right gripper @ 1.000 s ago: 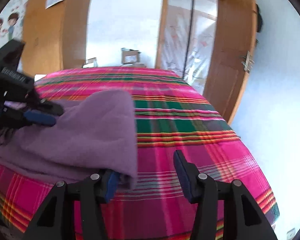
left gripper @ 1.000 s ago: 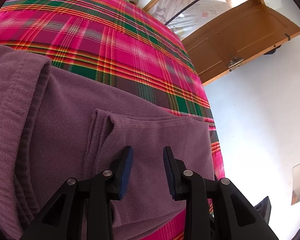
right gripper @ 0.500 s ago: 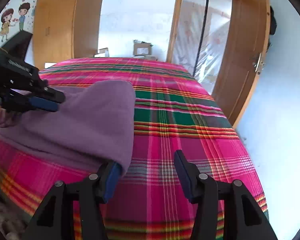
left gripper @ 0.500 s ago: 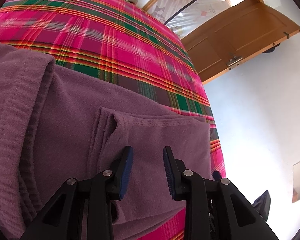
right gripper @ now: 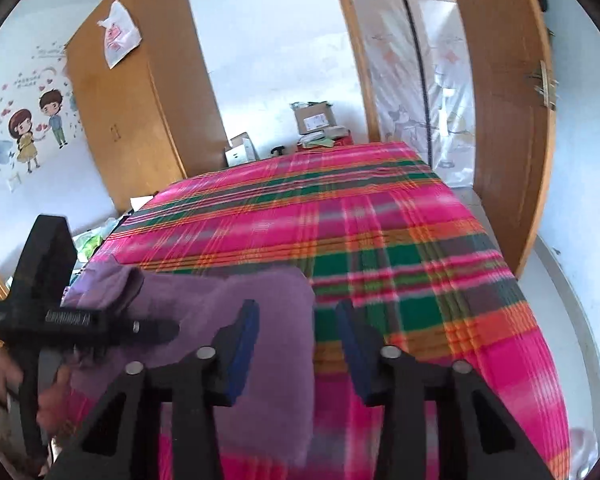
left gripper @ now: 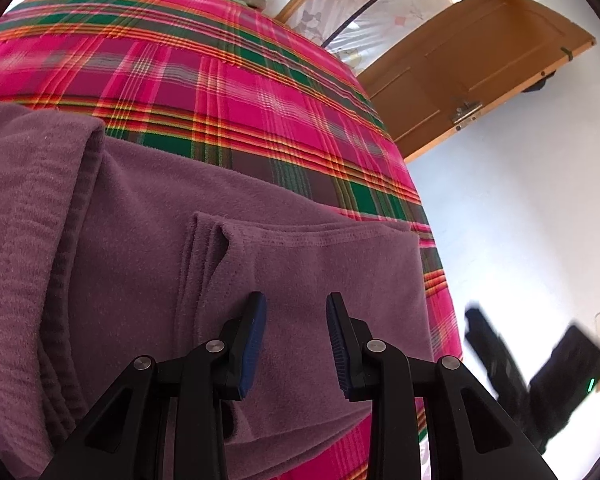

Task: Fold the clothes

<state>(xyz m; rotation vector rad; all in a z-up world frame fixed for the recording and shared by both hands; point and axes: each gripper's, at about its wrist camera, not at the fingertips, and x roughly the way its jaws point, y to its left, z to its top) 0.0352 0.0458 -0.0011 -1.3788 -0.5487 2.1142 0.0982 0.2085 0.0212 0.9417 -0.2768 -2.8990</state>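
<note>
L wrist view: left hand-held gripper [left gripper: 296, 334] hovers over folded purple fleece [left gripper: 148, 256] on plaid bed cover [left gripper: 236, 92], jaws apart, nothing pinched.
R wrist view: right hand-held gripper [right gripper: 296, 344] jaws just narrowed but gap remains, empty; fleece edge lies below, near bed's front-left.

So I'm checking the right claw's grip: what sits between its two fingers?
Nothing is gripped. In the right wrist view the right claw frames only the purple garment's edge and the plaid bedspread beyond it.
</note>
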